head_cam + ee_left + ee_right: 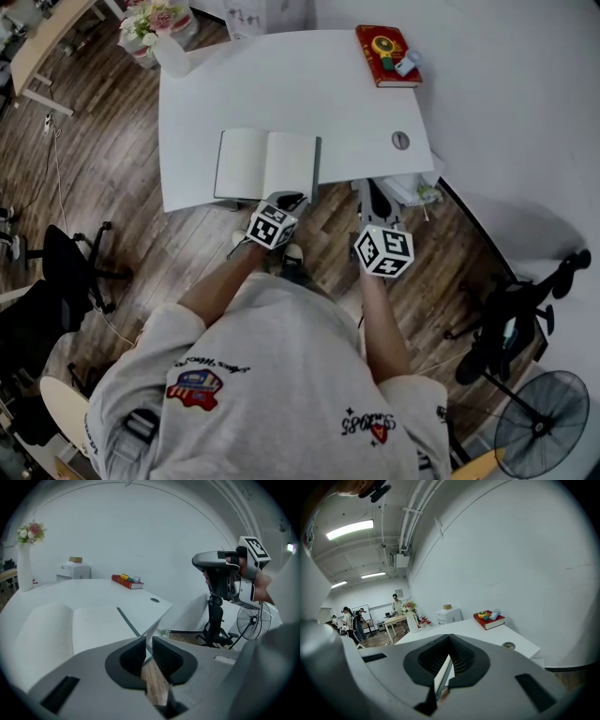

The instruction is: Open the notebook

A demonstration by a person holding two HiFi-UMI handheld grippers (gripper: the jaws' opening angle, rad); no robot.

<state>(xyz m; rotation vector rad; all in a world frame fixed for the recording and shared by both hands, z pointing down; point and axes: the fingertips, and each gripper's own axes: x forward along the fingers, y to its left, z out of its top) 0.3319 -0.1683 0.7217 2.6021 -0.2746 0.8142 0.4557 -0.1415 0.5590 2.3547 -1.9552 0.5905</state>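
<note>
The notebook point(267, 164) lies open and flat on the white table point(281, 84), with blank pages up and its dark cover edge on the right. In the left gripper view the notebook point(79, 625) spreads just ahead, to the left of the jaws. My left gripper point(291, 199) sits at the table's near edge by the notebook's near right corner. Its jaws point(147, 641) stand a narrow gap apart, with nothing between them. My right gripper point(375, 192) hovers off the table's near right edge, and its pads point(449, 639) meet on nothing. It also shows as the right gripper point(201, 563) in the left gripper view.
A red book point(386, 54) with small items on it lies at the table's far right corner. A vase of flowers point(159, 37) stands at the far left, and a cable hole point(400, 141) is near the right edge. Office chairs point(56, 272) and a fan point(544, 427) stand on the floor.
</note>
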